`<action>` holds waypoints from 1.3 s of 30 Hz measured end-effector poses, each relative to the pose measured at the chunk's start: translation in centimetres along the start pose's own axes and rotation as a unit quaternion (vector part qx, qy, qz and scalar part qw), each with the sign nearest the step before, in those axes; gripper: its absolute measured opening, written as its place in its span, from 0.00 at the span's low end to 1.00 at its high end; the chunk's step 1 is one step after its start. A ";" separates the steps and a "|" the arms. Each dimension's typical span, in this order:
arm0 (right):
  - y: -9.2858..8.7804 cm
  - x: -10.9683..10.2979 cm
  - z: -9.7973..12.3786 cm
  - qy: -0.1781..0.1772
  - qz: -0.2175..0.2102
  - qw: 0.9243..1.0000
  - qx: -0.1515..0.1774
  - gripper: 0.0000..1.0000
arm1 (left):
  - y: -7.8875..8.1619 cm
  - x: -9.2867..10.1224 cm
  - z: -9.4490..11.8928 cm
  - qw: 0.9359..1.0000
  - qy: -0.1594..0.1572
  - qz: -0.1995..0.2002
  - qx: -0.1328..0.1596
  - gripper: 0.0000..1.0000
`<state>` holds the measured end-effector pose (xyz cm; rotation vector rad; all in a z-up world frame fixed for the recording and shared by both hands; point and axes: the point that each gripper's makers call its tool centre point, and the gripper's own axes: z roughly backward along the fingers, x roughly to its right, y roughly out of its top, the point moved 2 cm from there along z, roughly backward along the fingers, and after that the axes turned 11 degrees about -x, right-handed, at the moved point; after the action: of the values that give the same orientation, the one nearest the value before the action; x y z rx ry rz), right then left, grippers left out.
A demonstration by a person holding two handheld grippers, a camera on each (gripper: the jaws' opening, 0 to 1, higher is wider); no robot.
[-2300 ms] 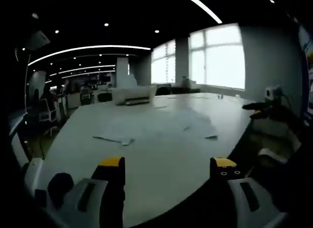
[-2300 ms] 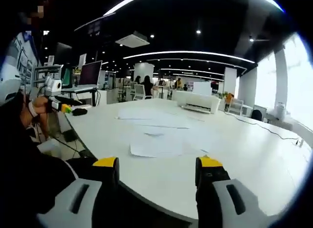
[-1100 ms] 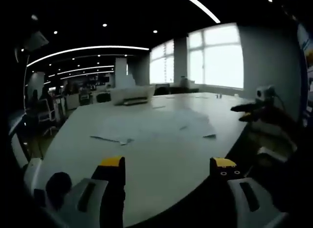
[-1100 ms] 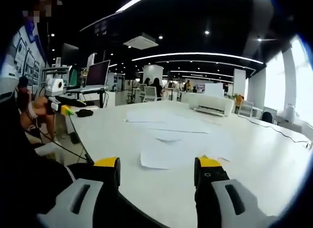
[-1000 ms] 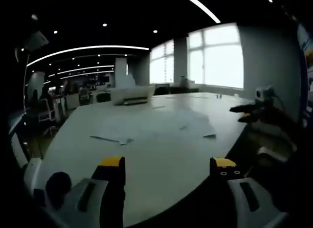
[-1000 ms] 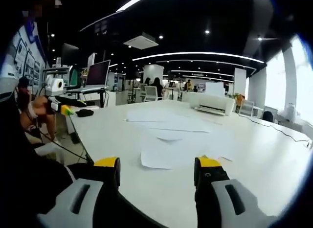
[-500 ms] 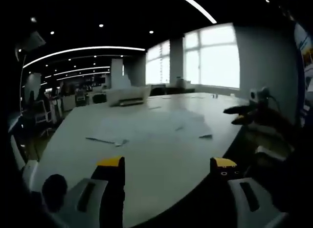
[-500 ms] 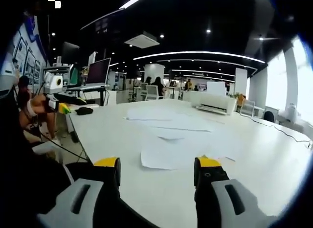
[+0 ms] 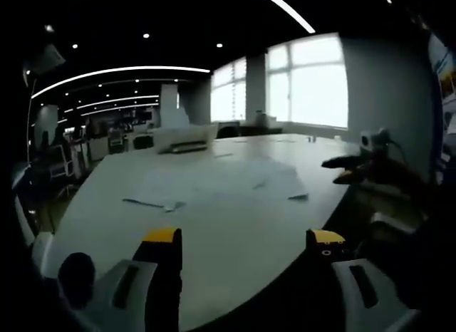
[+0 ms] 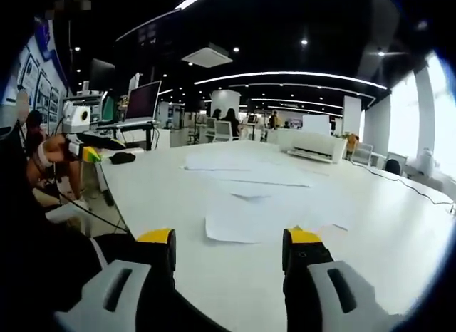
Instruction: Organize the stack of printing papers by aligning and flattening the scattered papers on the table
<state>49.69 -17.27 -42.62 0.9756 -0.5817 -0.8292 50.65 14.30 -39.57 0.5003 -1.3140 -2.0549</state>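
- Right gripper view: the white worktop (image 10: 149, 196) spans the frame from lower left to right, its near rounded edge running just ahead of the tongs.
- Scattered papers (image 10: 256, 218) lie loose and overlapping across the middle of the worktop. The nearest sheet sits just above and between the right tongs (image 10: 228, 248); further sheets trail toward the upper centre. None is squared to another.
- Left gripper view: the same papers (image 9: 214, 188) appear in the centre of the frame, well beyond the left tongs (image 9: 244, 246), with bare worktop (image 9: 235, 232) between. One sheet corner looks lifted at left of centre; detail is too dim to confirm.
- A white printer (image 10: 315, 145) stands at the far end of the worktop, upper right of centre in the right gripper view.
- Right tongs: jaws stand wide apart, holding nothing, at the worktop's near edge.
- Left tongs: jaws likewise wide apart and empty. They also show at the left of the right gripper view, off the worktop's edge.
- Judgement: no sheet is gathered; aligning has not begun.
- Judgement: the spread runs away from the right tongs along the worktop's length. The right tongs are the nearer, so the first sheet lies straight ahead of them.
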 end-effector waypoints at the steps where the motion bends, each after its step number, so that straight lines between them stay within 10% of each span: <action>1: 0.0 0.0 -0.1 0.001 -0.001 1.000 -0.001 0.56 | 0.0 0.0 0.0 1.000 0.000 0.000 0.000 0.74; 39: -0.3 0.1 -3.2 0.000 0.024 1.000 -0.014 0.52 | -0.6 0.2 -0.5 1.000 -0.004 0.001 -0.008 0.73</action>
<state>52.07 -15.93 -44.34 0.9332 -0.5892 -0.7931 50.65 14.06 -40.28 0.4833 -1.3005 -2.0655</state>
